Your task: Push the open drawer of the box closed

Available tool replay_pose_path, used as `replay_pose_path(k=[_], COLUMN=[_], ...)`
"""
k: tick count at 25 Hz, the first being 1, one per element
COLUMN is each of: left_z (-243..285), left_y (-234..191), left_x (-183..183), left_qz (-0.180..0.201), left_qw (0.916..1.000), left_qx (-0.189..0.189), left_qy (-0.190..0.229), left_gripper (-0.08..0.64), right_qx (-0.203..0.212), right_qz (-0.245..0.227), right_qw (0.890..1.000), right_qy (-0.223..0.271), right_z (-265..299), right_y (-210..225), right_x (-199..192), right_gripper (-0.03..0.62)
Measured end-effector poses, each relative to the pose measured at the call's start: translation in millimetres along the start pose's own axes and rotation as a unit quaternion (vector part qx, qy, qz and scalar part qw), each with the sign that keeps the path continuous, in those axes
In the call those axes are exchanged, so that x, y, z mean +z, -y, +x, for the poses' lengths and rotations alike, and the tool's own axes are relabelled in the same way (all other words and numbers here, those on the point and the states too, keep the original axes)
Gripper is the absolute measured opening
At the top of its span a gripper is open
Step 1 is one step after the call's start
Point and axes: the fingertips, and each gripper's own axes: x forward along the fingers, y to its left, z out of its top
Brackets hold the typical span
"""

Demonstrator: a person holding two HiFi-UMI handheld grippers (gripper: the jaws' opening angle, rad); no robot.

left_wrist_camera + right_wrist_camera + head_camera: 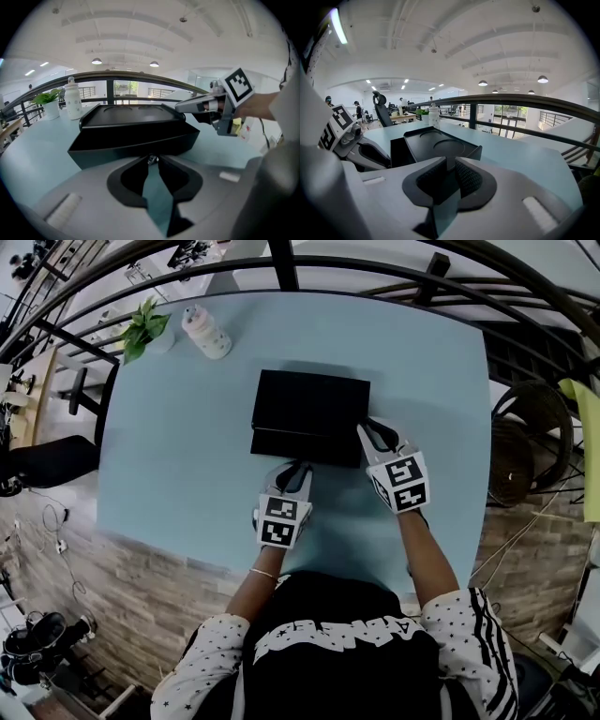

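A black box (311, 401) lies mid-table, and its drawer (302, 447) sticks out a little toward me. In the left gripper view the drawer's front (133, 144) fills the space just beyond my jaws, under the box's recessed lid (131, 115). My left gripper (298, 471) is shut and empty, its tips at the drawer front near its middle; contact is hard to judge. My right gripper (374, 432) is shut too, with nothing in it, at the box's front right corner (476, 152). It shows as the marked cube and fingers (197, 105) in the left gripper view.
A white bottle (205, 332) and a small potted plant (142, 328) stand at the far left of the pale blue table (187, 456). A dark railing (309, 263) curves behind the table. Wicker stools (525, 442) sit to the right.
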Motion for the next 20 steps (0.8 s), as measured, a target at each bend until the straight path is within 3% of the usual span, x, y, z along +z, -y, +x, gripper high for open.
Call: replay_pose_path(k=[20], left_z=[18], left_y=[-11], left_x=[12], left_qz=[0.005], left_qw=[1.0000], left_qx=[-0.005], left_qy=[0.007], left_gripper=[0.000], right_qx=[-0.005], right_qz=[0.001], right_qw=[1.000], right_qy=[0.000], right_z=[3], right_y=[-2], right_x=[-2], right_gripper=[0.043])
